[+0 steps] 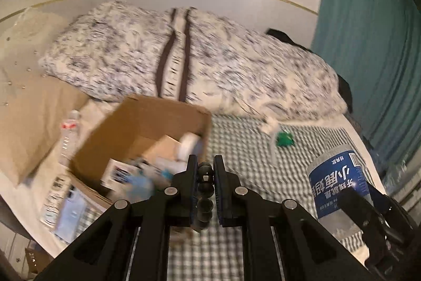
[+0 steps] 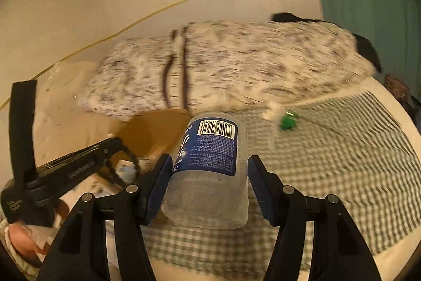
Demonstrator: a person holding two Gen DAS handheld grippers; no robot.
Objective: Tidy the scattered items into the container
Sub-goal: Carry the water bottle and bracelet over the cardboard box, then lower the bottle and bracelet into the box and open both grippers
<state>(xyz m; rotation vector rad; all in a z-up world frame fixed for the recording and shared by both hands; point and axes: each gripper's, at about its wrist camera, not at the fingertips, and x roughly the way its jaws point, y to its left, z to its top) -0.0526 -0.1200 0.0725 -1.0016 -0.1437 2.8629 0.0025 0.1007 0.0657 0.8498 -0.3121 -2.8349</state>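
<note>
1. Left wrist view: left tool [image 1: 205, 170] sits nearest the lens, pads nearly together, clenched on a string of black beads [image 1: 204, 185]. The lower end of the string is lost between the tool's arms.
2. Past it, the cardboard box [image 1: 147, 123] stands open on the bed's checked blanket [image 1: 244, 146]. Contents are motion-blurred: a white roll and some packets show, the rest is unreadable.
3. A clear water bottle [image 1: 69, 136] lies just left of the box. A small green item [image 1: 284, 139] lies on the blanket to the right, too blurred to identify.
4. At the right edge, the blue-labelled clear jar [image 1: 339, 181] is partly covered by the right tool [image 1: 365, 210], which is cut by the frame.
5. Right wrist view: right tool [image 2: 209, 182] stands about half open, grasping the jar [image 2: 210, 170] by its clear lower part. The barcode faces the camera.
6. Left tool [image 2: 110, 149] enters from the left with the beads [image 2: 131, 162] hanging in a loop over the box [image 2: 147, 128]. The jar hides much of the box.
7. The green item [image 2: 288, 121] lies well apart on the blanket [image 2: 329, 149]. A patterned quilt [image 2: 223, 62] is behind, smeared.
</note>
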